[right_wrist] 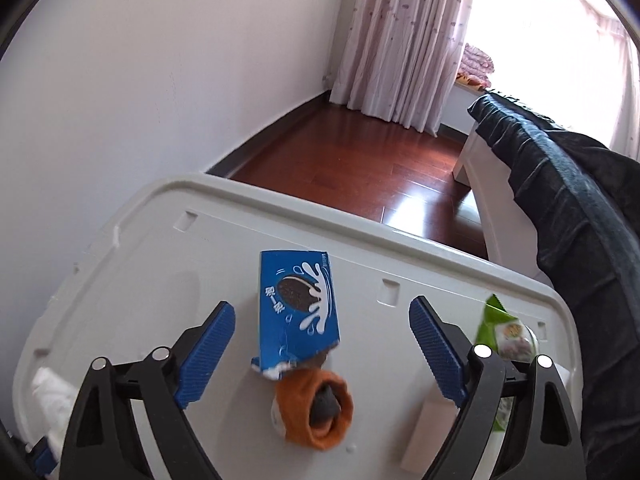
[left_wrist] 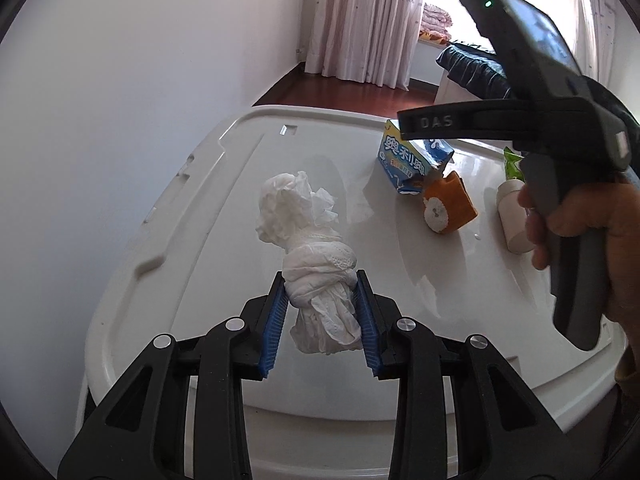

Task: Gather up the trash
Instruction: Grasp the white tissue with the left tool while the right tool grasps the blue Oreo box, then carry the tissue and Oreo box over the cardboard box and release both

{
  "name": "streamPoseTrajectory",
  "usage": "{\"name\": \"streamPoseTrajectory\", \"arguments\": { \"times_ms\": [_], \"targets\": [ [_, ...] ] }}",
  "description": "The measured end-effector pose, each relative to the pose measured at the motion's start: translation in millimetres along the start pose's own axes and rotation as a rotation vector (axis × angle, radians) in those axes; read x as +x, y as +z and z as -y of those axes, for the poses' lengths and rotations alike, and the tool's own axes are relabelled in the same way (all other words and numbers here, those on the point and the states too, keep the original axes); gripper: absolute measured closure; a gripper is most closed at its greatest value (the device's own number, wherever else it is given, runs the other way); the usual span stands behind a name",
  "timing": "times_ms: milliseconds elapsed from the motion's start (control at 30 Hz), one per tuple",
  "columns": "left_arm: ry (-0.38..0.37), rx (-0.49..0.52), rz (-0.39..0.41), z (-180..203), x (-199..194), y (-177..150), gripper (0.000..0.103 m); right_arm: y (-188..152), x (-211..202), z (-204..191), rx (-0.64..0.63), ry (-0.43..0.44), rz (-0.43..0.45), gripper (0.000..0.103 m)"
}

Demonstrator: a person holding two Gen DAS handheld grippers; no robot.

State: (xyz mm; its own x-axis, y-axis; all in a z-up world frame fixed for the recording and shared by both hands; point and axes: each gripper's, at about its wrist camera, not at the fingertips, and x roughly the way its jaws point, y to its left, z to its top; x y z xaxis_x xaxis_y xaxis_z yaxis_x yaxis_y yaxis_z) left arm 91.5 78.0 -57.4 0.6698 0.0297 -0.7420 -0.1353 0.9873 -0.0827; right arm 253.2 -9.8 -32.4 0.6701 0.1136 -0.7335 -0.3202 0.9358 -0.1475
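Partly hidden behind right tool (right_wrist: pixel 322 344): green wrapper (right_wrist: pixel 505 332)

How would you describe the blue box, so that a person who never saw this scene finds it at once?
Look at the white plastic lid that serves as the tabletop. Near its far edge lies a blue cookie box with a torn end, between an orange sock and the lid's rim. It is the only blue thing there, printed with a dark cookie and a milk splash.

The right tool's arm hides much of the green wrapper (right_wrist: pixel 504 332) and beige tube (right_wrist: pixel 426 436).
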Motion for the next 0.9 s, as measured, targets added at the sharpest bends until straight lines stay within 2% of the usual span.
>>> {"name": "streamPoseTrajectory", "arguments": {
  "times_ms": [200, 233, 267, 300, 433, 633, 733, 833, 900],
  "targets": [
    [-0.02, -0.023, 0.001, 0, -1, 2, 0.07, 9, 50, -7, -0.015, -0.007, -0.139, 0.018],
    [-0.019, -0.025, 0.001, 0, -1, 2, 0.07, 9, 57, -7, -0.007, -0.006, -0.164, 0.023],
    [-0.018, -0.029, 0.001, -1, 0, 2, 0.07, 10, 63, -6, 0.006, 0.012, -0.185, 0.045],
    [-0.018, -0.034, 0.0, 0, 0, 1, 0.07, 10, 67, -6, 0.019, 0.034, -0.205, 0.055],
    [-0.015, -0.038, -0.007, 1, 2, 0, 0.07, 14, 57, -7, 0.0, 0.003, -0.162, 0.057],
    [-0.013, -0.016, 0.012, 8, -6, 0, 0.07, 14, 6, -6, -0.012, 0.016, -0.071, 0.057],
    [-0.013, 0.021, 0.03, 17, -21, -5, 0.07, 7, -36, -4, -0.013, 0.02, -0.023, 0.057],
    [-0.022, 0.031, 0.032, 20, -38, -14, 0.07, -14, -86, 2, 0.005, 0.026, 0.017, 0.057],
    [-0.024, 0.034, 0.031, 22, -51, -25, 0.07, -39, -119, 7, 0.026, 0.025, 0.029, 0.057]
  ]
}}
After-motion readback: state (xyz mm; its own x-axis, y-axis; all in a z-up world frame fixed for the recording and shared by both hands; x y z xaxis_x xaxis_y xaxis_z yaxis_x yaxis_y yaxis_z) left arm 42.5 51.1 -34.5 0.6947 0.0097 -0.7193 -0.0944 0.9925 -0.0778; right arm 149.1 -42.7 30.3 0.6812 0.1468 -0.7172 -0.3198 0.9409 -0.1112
